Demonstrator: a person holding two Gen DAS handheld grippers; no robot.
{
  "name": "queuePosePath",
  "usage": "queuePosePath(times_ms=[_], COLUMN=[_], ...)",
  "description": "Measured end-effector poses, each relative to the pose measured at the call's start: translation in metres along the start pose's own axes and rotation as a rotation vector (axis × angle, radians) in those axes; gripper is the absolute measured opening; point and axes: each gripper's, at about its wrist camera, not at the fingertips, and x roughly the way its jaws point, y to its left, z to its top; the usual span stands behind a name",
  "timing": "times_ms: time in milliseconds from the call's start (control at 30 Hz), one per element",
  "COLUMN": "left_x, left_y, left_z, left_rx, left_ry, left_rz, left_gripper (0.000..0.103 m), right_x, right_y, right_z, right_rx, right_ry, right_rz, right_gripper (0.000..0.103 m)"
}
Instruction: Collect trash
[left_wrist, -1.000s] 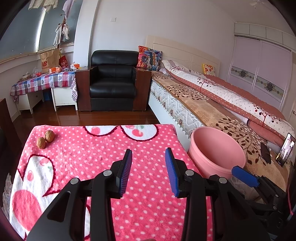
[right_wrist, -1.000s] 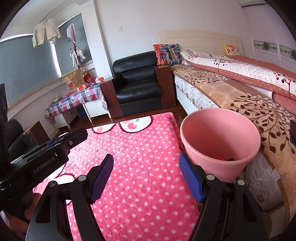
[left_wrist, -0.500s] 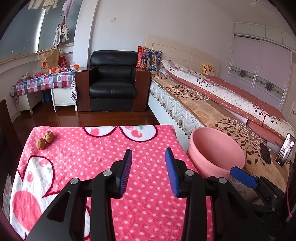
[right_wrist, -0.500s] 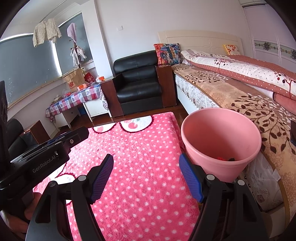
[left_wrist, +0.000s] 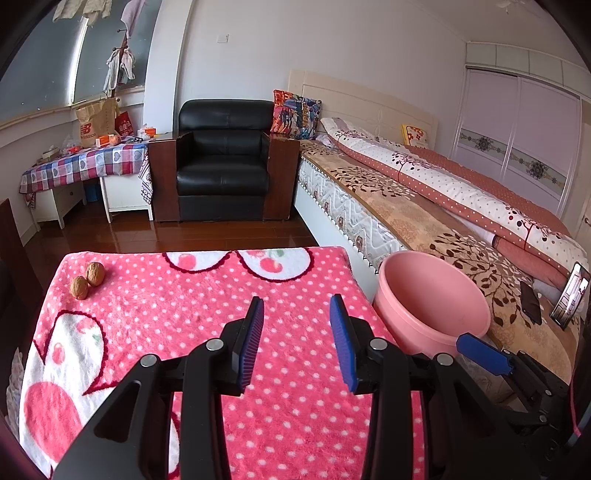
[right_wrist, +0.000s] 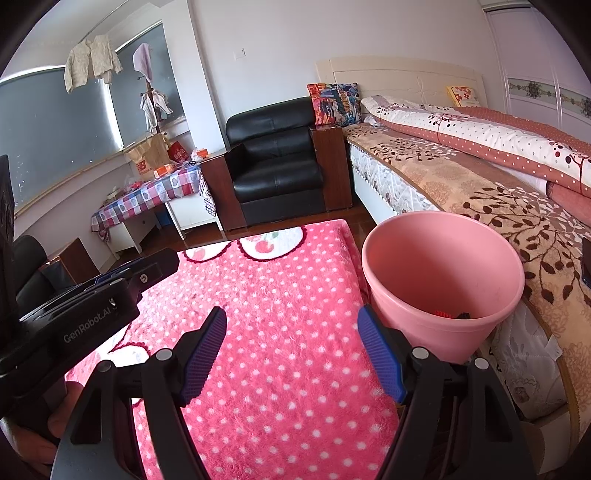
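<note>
Two brown walnuts (left_wrist: 88, 279) lie together at the far left corner of the pink polka-dot table cover (left_wrist: 184, 295). A pink bin (left_wrist: 432, 301) stands right of the table beside the bed; in the right wrist view the pink bin (right_wrist: 443, 277) holds small red and dark scraps at its bottom. My left gripper (left_wrist: 295, 332) is open and empty above the table's middle. My right gripper (right_wrist: 291, 343) is open and empty over the table's right side, next to the bin. The left gripper's body (right_wrist: 85, 317) shows at the left of the right wrist view.
A bed (left_wrist: 424, 206) runs along the right behind the bin. A black armchair (left_wrist: 221, 170) stands beyond the table's far edge. A side table with a checked cloth (left_wrist: 85, 166) is at the far left. A phone (left_wrist: 570, 295) lies on the bed.
Both grippers stay open and empty. The views have barely shifted; the left gripper has drifted slightly.
</note>
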Motion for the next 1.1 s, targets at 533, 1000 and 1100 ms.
queuePosePath(times_ms=[533,1000,1100], left_x=[0.007,0.012,0.012], left_y=[0.001,-0.001,-0.001], left_z=[-0.001,-0.003,-0.003], left_rx=[0.007,0.014,0.014], left_ry=[0.012,0.018,0.02], left_rz=[0.0,-0.001,-0.002], left_gripper=[0.037,0.037,0.037], right_x=[0.008,0.014,0.014], right_y=[-0.005,-0.008,-0.008], right_z=[-0.005,-0.004,-0.004], right_rx=[0.012,0.018,0.018], right_ry=[0.015,0.024,0.025], right_rz=[0.003,0.002,0.002], right_gripper=[0.072,0.072,0.072])
